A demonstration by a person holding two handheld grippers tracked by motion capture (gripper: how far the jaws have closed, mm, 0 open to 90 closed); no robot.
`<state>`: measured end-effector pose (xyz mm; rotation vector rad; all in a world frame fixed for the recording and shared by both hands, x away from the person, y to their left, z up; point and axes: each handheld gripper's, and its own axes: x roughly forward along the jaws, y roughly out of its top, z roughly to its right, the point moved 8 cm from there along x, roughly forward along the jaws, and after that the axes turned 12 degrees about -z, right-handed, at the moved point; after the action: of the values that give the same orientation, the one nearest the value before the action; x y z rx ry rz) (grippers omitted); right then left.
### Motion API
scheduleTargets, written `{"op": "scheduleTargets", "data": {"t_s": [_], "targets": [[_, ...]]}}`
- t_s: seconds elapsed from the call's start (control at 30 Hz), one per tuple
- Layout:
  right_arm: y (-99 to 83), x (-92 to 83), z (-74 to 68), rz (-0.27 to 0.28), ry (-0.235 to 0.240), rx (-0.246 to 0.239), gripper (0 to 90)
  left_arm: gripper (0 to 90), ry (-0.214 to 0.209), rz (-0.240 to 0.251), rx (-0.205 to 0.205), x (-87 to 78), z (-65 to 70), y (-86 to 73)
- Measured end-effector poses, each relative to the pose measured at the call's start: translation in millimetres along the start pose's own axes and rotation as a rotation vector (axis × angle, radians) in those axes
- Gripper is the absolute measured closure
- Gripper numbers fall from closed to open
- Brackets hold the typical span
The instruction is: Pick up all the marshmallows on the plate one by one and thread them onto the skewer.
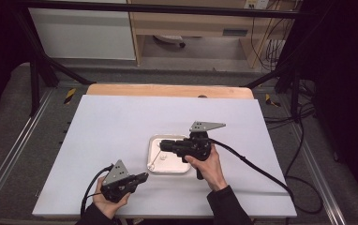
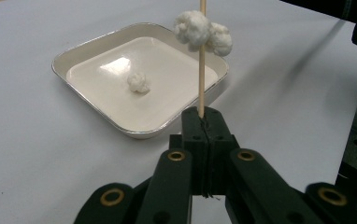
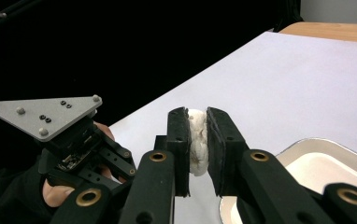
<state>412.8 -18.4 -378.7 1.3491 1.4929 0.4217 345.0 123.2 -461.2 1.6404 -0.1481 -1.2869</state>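
Marshmallow (image 3: 197, 142) is clamped in the right gripper (image 3: 198, 140) at frame centre; a skewer (image 2: 202, 70) bearing two more is clenched in the left gripper (image 2: 203, 122), beside a tray (image 2: 90, 119).

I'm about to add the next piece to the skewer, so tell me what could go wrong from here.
The right tool squeezes a soft white lump hard, so it may tear or crumble when pushed onto the skewer. The left tool pinches that thin stick only at its base, so it might tilt or snap. The two lumps already threaded could slide off.
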Motion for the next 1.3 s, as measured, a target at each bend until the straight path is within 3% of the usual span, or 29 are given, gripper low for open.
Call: {"op": "scheduleTargets", "data": {"t_s": [0.87, 0.97, 1.03, 1.1, 1.3], "targets": [[-12.6, 14.1, -4.2, -0.026, 0.017, -0.002, 81.0, 89.1, 0.007, -0.003, -0.001, 1.2, -0.4, -0.4], [-20.0, 20.7, -6.1, -0.077, 0.039, 0.0, 80.8, 89.0, -0.003, 0.034, -0.006, -3.7, 2.1, 7.6], [-28.3, 32.4, -9.7, -0.092, 0.06, -0.002, 80.7, 89.0, 0.02, 0.012, 0.006, -1.5, 1.8, 7.5], [-30.9, 36.1, -7.9, -0.098, 0.053, -0.003, 80.4, 89.0, 0.004, -0.003, -0.016, 2.3, 0.0, 3.3], [-28.0, 33.8, -6.1, -0.081, 0.03, 0.006, 74.0, 89.0, 0.009, -0.002, -0.019, 2.4, -1.7, 3.9]]}}
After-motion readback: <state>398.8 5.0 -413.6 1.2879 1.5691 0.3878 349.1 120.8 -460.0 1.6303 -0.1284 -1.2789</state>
